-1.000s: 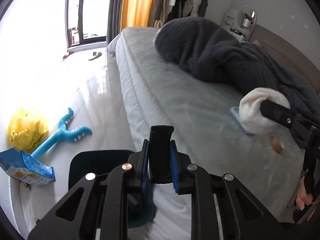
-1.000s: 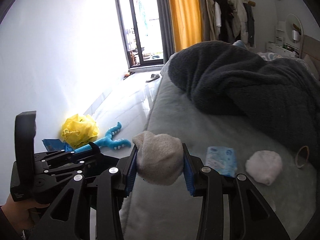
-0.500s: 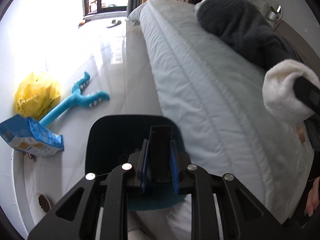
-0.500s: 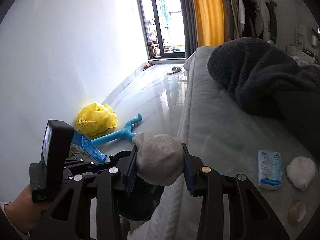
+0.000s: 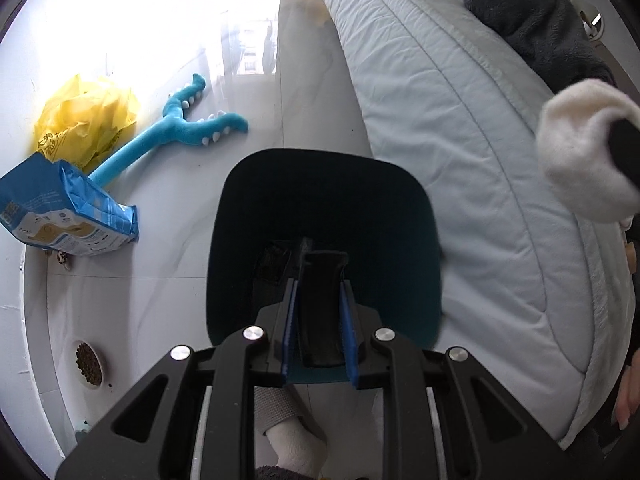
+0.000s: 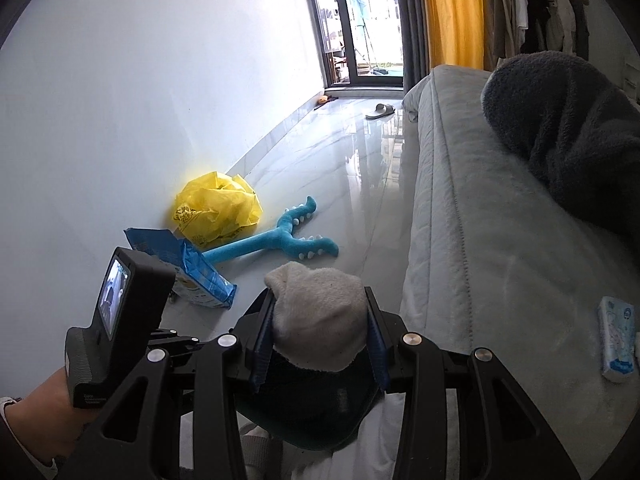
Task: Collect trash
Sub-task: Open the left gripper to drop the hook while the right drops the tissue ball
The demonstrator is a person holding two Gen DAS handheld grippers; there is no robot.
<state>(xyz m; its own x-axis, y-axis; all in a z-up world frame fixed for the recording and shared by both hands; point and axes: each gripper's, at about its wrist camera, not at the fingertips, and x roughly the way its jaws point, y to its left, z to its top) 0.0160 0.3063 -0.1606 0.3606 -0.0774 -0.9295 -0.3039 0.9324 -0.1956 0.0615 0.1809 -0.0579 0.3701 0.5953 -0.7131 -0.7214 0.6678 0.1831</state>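
Note:
A dark teal bin (image 5: pixel 248 208) stands on the floor beside the bed. My left gripper (image 5: pixel 319 292) points down into it, shut on a flat black object (image 5: pixel 320 312) held upright between the blue pads. Something dark lies on the bin's bottom. My right gripper (image 6: pixel 319 320) is shut on a white fluffy wad (image 6: pixel 318 308), which hangs above the bin (image 6: pixel 312 412). The left wrist view shows the same wad (image 5: pixel 580 152) at the right edge, over the mattress side. The left gripper's camera body (image 6: pixel 120 312) and the hand holding it show at the lower left of the right wrist view.
Against the wall lie a yellow plastic bag (image 5: pixel 88 120), a blue plush toy (image 5: pixel 180 128) and a blue packet (image 5: pixel 68 216). A bowl of pellets (image 5: pixel 90 362) sits nearer. The bed (image 5: pixel 460 140) carries a dark blanket (image 5: pixel 540 20) and a tissue pack (image 6: pixel 616 340). A person's socked foot (image 5: pixel 296 444) is below.
Both grippers have swung from over the bed to the floor side and sunk. The left now tilts steeply down over the bin. Each keeps its load.

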